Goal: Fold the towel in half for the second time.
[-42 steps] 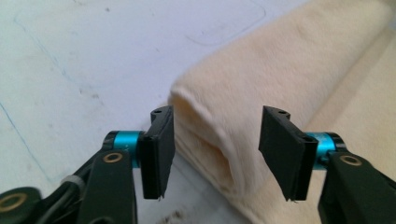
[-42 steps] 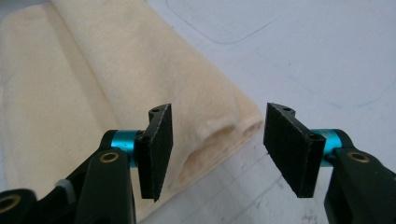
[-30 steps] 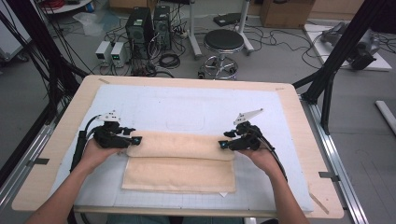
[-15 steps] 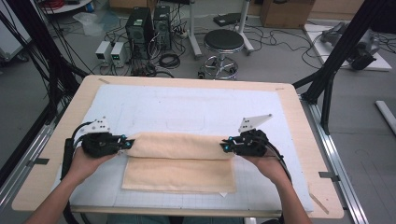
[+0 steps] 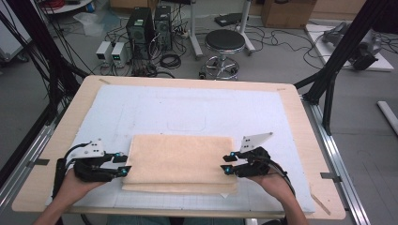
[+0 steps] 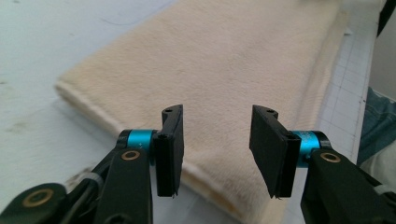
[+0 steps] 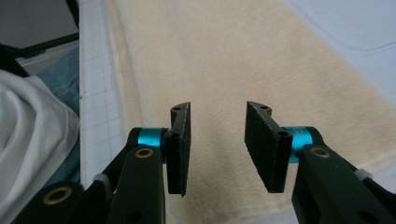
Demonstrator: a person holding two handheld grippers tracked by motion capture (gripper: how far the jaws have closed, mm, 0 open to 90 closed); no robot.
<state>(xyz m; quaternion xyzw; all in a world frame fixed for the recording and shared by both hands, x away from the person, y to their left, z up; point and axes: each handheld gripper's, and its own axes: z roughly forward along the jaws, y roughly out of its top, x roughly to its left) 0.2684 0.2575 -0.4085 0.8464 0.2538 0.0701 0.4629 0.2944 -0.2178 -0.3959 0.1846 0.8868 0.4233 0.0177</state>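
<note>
Wooden-rimmed rectangular table [image 5: 300, 140] carrying a pale blue-white work mat [image 5: 187, 108]; the far half of the mat lies bare, and bare strips run along its left and right sides and along the near gridded margin. Folded cream terry towel [image 5: 180, 161], lying flat on the near middle of the mat in at least two layers, the upper layer set slightly back so that a lower edge shows along the near side. Its long axis runs left to right, parallel to the table's near edge; its short ends face the two grippers. Left gripper [image 5: 123, 165], black with blue joints, at the towel's left end, jaws parted wide and holding nothing; in the left gripper view [image 6: 215, 148] they stand over the towel's corner. Right gripper [image 5: 227, 162], same build, at the towel's right end, jaws likewise spread and empty; in the right gripper view [image 7: 217, 145] they hover above the towel surface near its edge.
</note>
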